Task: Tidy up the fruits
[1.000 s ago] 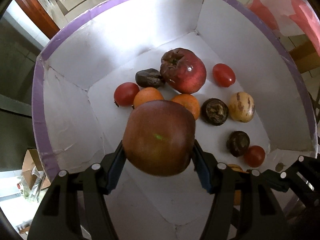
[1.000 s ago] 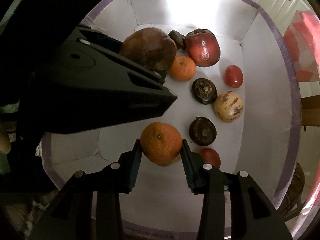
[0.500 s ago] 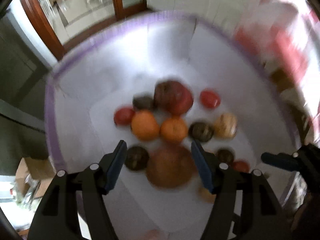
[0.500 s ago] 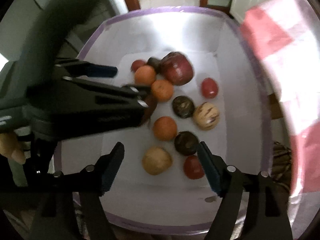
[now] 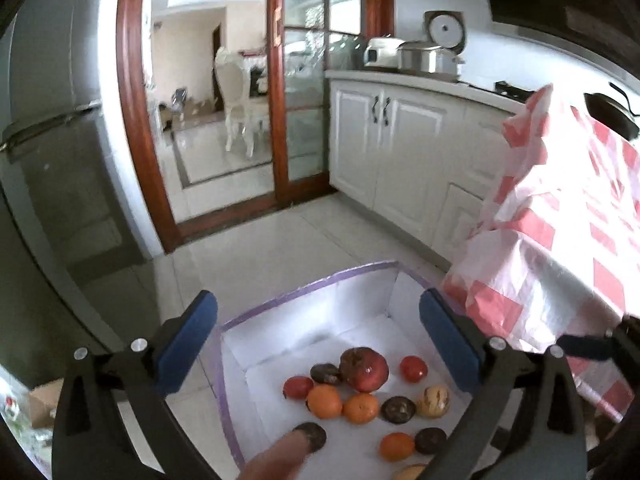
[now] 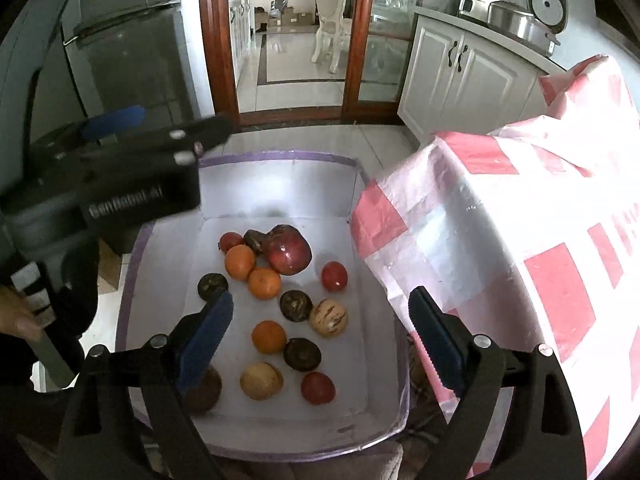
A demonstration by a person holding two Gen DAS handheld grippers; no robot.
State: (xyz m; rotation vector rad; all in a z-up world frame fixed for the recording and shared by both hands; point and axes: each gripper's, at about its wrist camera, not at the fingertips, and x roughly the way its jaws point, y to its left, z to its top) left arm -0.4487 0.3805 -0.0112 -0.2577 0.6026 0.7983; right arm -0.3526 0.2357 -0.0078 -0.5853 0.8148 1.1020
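left gripper (image 5: 318,344) and right gripper (image 6: 320,322): jaws just opened, wide, nothing between them, above the white bin (image 6: 280,188) of fruit.

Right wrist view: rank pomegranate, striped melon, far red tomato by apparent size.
1. pomegranate, clearly largest
2. striped melon
3. far red tomato, smallest

All lie in the white box; the melon lies somewhat nearer the camera.
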